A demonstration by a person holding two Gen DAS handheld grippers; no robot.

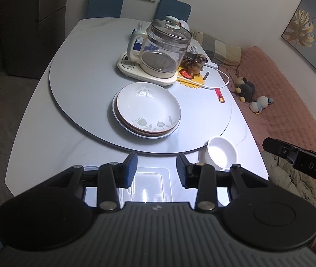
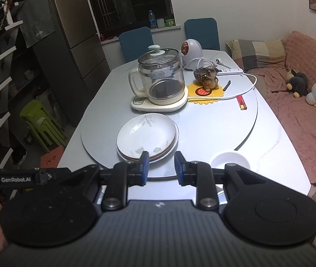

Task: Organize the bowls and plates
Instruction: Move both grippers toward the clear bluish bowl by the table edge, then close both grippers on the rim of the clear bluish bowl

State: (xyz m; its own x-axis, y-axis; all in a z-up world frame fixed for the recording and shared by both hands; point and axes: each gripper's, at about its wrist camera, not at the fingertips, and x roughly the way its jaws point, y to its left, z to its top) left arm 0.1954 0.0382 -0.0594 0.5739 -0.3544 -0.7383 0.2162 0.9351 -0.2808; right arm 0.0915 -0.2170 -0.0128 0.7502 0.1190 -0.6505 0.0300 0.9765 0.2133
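Observation:
A stack of plates (image 1: 146, 110) with a white flower-patterned plate on top sits on the round turntable (image 1: 73, 84) of the table; it also shows in the right wrist view (image 2: 146, 134). A small white bowl (image 1: 223, 152) stands at the turntable's near right edge, also seen in the right wrist view (image 2: 229, 160). My left gripper (image 1: 156, 170) is open and empty, above the table's near edge. My right gripper (image 2: 161, 169) is open and empty, just short of the plate stack, with the bowl to its right.
A glass kettle on its base (image 1: 160, 53) stands behind the plates, with a dog figurine (image 1: 197, 64) on a yellow mat, a white cable and a red lighter (image 1: 219, 95). A pink-covered sofa (image 1: 291, 102) lies to the right. Blue chairs stand at the far end.

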